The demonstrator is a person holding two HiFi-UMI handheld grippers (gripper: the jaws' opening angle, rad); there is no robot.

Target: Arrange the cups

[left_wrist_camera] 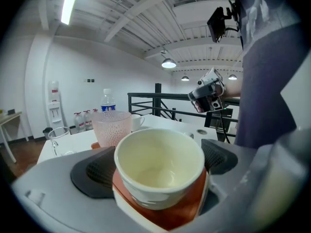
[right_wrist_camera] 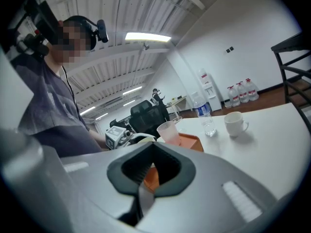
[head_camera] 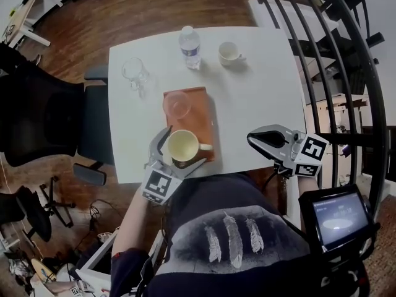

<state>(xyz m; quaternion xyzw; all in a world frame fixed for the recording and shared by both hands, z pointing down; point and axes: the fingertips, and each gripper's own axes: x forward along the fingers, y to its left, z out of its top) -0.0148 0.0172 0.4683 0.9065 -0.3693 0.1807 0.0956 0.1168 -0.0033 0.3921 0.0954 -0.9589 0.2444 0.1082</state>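
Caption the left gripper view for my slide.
Open left gripper straddling a cream cup on an orange tray, pink tumbler behind.

- a cream mug point(head_camera: 182, 146) is standing upright and empty at the near end of the orange tray point(head_camera: 201, 119), its handle pointing right in the head view.
- a pink translucent cup point(head_camera: 177, 104) is sitting upright on the tray's far half, just beyond the cream mug.
- a small white mug point(head_camera: 229, 53) is resting upright near the far edge of the white table point(head_camera: 260, 98), well apart from the tray.
- a clear glass cup point(head_camera: 133, 72) is standing on the table, left of the tray's far end.
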